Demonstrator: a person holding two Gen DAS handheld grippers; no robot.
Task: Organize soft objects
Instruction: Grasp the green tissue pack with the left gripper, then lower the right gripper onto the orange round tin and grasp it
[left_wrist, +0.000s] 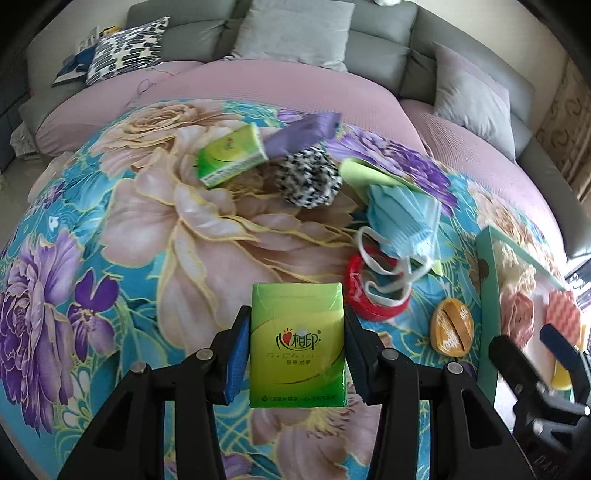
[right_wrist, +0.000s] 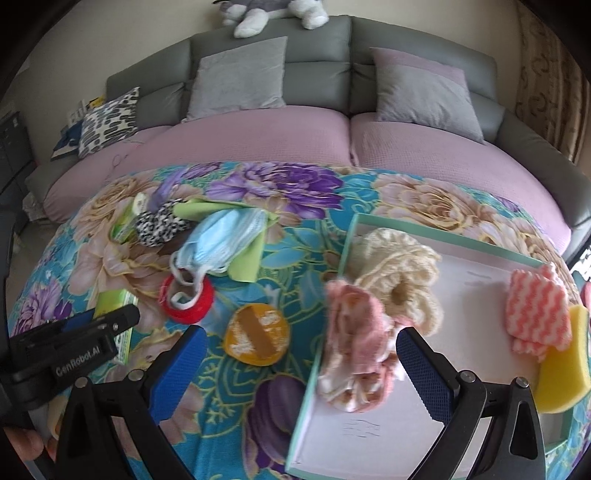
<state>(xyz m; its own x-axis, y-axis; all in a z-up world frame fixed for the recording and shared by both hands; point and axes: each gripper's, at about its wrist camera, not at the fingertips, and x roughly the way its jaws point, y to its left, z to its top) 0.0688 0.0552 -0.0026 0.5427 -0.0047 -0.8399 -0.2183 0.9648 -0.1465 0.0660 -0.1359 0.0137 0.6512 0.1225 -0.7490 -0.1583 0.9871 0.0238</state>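
The left tongs (left_wrist: 297, 354) pinched a green tissue pack (left_wrist: 297, 343) by its two long sides. The blue pads (left_wrist: 236, 354) pressed flat on each side, so the soft pack stayed straight and did not slip. It looked lifted a little above the flowery blanket (left_wrist: 110, 221), probably so it could be carried over to the box.

Farther back on the blanket lay a second green tissue pack (left_wrist: 231, 155), tipped on its side, with a purple packet (left_wrist: 303, 129) just behind it. Beside them sat a black and white fluffy ball (left_wrist: 310, 179). Next came a blue face mask (left_wrist: 402, 218) on top of a green cloth (left_wrist: 364, 171). Its white loops hung over a red tape roll (left_wrist: 369, 295). An orange tape roll (left_wrist: 452, 326) lay near the box. These things were all in a loose heap, so they still looked unsorted.

The right tongs (right_wrist: 299, 373) were spread wide and held nothing. They hung over the near left edge of the shallow box (right_wrist: 443, 240), with one finger outside it and one inside. That seemed a ready spot to help with the next soft thing.

Inside the box were a pink knitted piece (right_wrist: 354, 343), a cream knitted piece (right_wrist: 402, 266), a pink and white wavy cloth (right_wrist: 535, 310) and a yellow sponge (right_wrist: 565, 365). The soft things seemed to be gathered there.
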